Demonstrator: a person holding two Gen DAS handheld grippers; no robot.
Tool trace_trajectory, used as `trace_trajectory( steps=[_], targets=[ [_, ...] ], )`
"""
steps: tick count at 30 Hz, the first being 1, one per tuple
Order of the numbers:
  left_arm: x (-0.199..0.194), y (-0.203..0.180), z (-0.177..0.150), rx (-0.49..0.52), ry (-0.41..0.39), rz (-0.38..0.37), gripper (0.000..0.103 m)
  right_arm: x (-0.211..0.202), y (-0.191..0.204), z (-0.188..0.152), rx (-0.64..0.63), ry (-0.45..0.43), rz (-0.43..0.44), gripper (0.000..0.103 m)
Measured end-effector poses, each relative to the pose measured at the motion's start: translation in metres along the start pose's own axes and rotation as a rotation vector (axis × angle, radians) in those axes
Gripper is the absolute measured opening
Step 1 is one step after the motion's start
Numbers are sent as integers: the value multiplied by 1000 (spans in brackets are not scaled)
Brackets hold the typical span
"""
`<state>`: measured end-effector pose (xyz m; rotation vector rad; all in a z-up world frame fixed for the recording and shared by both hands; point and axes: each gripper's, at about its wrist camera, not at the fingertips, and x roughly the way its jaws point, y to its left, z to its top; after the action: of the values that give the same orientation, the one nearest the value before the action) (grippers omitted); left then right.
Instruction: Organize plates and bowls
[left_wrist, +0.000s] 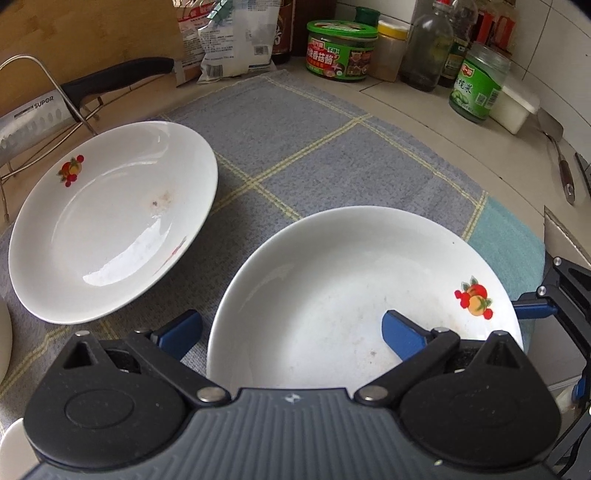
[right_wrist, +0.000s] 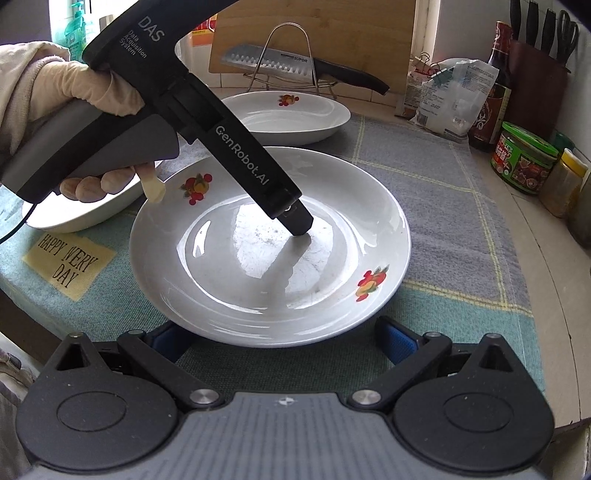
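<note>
Right wrist view looks across a counter (right_wrist: 532, 258) covered by a grey-blue checked cloth (right_wrist: 436, 192) with pale yellow lines; the cloth turns teal toward the camera, and a yellow patch reading "HAPPY VERY DAY" (right_wrist: 68, 264) lies on that part. A white near plate (right_wrist: 236, 273) with fruit prints sits on the cloth, and every place below is told from it. Behind it lies a second white far plate (right_wrist: 295, 118) of the same print, apart from it. Left of it, a white bowl (right_wrist: 85, 210) edge shows under a gloved hand (right_wrist: 92, 96) holding the left gripper (left_wrist: 291, 328). From this side its tip is seen pressed into the plate's well. In the left wrist view its jaws stand wide, one blue finger (left_wrist: 404, 334) over the plate's inside, the other outside the rim above the cloth. The right gripper (right_wrist: 284, 341) has its jaws wide too, at the plate's near rim, one blue finger partly hidden under the rim; they hold nothing.

Beyond the far plate a wire rack (right_wrist: 291, 55) carries a cleaver (right_wrist: 273, 62) before a wooden board (right_wrist: 332, 37). To the right along the tiled wall stand a white packet (right_wrist: 454, 99), a dark sauce bottle (right_wrist: 495, 88), a green-lidded jar (right_wrist: 524, 158), a yellow-capped jar (right_wrist: 565, 181) and a knife block (right_wrist: 543, 85).
</note>
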<state>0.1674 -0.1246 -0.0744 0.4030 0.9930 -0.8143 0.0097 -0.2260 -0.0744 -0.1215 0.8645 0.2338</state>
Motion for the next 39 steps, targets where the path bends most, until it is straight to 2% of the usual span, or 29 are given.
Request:
trace_trajectory(
  steps=[4, 14, 17, 19, 27, 33, 39],
  targets=[
    [2, 2, 8, 31, 53, -21, 103, -1, 1, -1, 2, -4, -2, 103],
    [7, 4, 16, 87, 121, -52, 102, -3, 1, -5, 0, -25, -1, 103],
    [6, 8, 20, 73, 145, -139, 102, -4, 1, -7, -7, -44, 7, 103],
    [8, 9, 23, 80, 172, -167, 102, -4, 0, -9, -11, -57, 11, 103],
    [15, 3, 27, 152, 207, -162, 102, -5, 0, -11, -20, -83, 21, 103],
    [18, 4, 31, 121, 201, -146, 102, -6, 0, -12, -19, -90, 21, 103],
    [19, 7, 33, 101, 216, -165, 102, -7, 0, -12, -18, -90, 20, 103]
  ],
)
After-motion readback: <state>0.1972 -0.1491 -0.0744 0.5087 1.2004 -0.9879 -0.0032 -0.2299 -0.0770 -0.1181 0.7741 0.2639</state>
